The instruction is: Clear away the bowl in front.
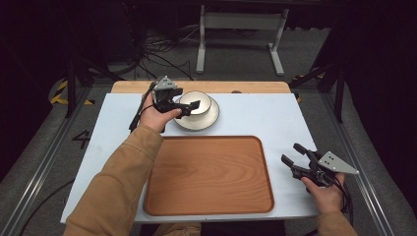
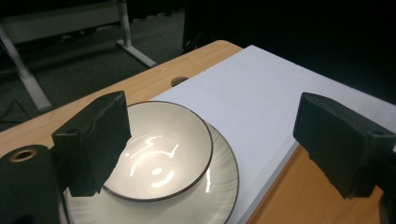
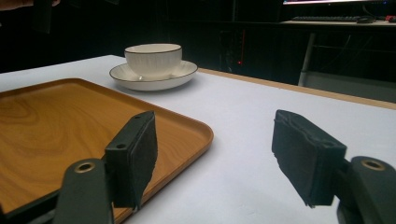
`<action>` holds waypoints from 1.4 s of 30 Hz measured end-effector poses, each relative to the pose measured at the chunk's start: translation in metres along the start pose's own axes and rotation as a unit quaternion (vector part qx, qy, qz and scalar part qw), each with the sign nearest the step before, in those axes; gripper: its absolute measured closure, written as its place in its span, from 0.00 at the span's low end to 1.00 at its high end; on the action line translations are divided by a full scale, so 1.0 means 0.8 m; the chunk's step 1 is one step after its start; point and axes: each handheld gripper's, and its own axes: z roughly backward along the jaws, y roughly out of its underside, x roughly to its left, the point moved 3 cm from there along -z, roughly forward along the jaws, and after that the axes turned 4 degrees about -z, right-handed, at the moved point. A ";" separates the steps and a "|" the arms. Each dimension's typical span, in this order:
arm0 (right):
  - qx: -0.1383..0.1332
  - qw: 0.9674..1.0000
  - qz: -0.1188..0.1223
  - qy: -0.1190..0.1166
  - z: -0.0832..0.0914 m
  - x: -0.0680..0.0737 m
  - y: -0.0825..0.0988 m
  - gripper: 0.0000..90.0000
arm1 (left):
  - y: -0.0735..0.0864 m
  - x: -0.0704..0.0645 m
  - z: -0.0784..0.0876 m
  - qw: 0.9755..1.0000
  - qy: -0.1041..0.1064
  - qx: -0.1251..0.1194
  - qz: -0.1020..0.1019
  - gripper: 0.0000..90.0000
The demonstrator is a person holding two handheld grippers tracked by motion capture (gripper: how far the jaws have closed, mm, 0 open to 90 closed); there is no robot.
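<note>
A glossy cream bowl (image 1: 195, 103) with a thin dark rim sits upright, mouth up, on a round ribbed saucer (image 1: 210, 119) of the same glaze, at twelve o'clock on the matte white table (image 1: 255, 115). Being round, it has no long axis. The left gripper (image 1: 189, 108) hovers over the bowl's rim from nine o'clock, its blocky black padded jaws spread wide, one above the bowl's inside, gripping nothing. A smooth rectangular wooden tray (image 1: 209, 174) with rounded corners lies at six o'clock. The right gripper (image 1: 294, 158) rests at four o'clock, jaws wide apart and empty.
</note>
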 end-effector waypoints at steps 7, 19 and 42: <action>-0.001 1.000 0.006 0.005 0.004 0.000 0.001 0.34 | -0.010 -0.005 -0.022 1.000 0.007 -0.001 -0.020 0.15; -0.009 1.000 0.010 0.002 0.013 0.000 0.001 0.36 | -0.028 0.001 -0.045 0.998 0.020 0.043 -0.033 0.22; -0.003 1.000 -0.010 -0.003 0.012 -0.002 0.002 0.35 | 0.004 0.039 -0.083 0.992 0.036 0.120 -0.011 0.24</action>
